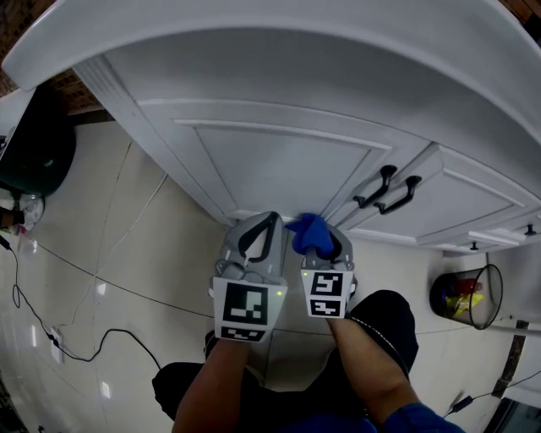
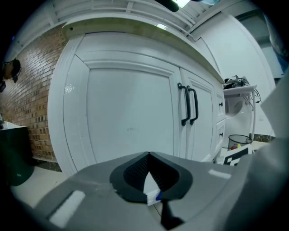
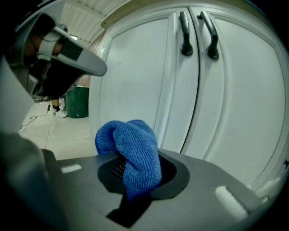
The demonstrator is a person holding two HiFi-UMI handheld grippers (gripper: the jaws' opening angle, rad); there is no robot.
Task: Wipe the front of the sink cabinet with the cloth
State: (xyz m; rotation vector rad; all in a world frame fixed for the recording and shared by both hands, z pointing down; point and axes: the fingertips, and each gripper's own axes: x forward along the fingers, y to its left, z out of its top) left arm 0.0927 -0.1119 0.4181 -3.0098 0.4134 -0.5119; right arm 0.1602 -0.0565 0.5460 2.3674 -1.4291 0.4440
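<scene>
The white sink cabinet fills the top of the head view, with a panelled left door and two black handles. My right gripper is shut on a bunched blue cloth, held low near the foot of the door. In the right gripper view the cloth bulges out between the jaws, a short way from the door. My left gripper hangs beside it on the left, shut with nothing held; its tips meet in front of the left door.
A dark green bin stands on the tiled floor at left by a brick wall. A mesh wastebasket with rubbish stands at right. A black cable trails across the floor at lower left. The white sink rim overhangs the doors.
</scene>
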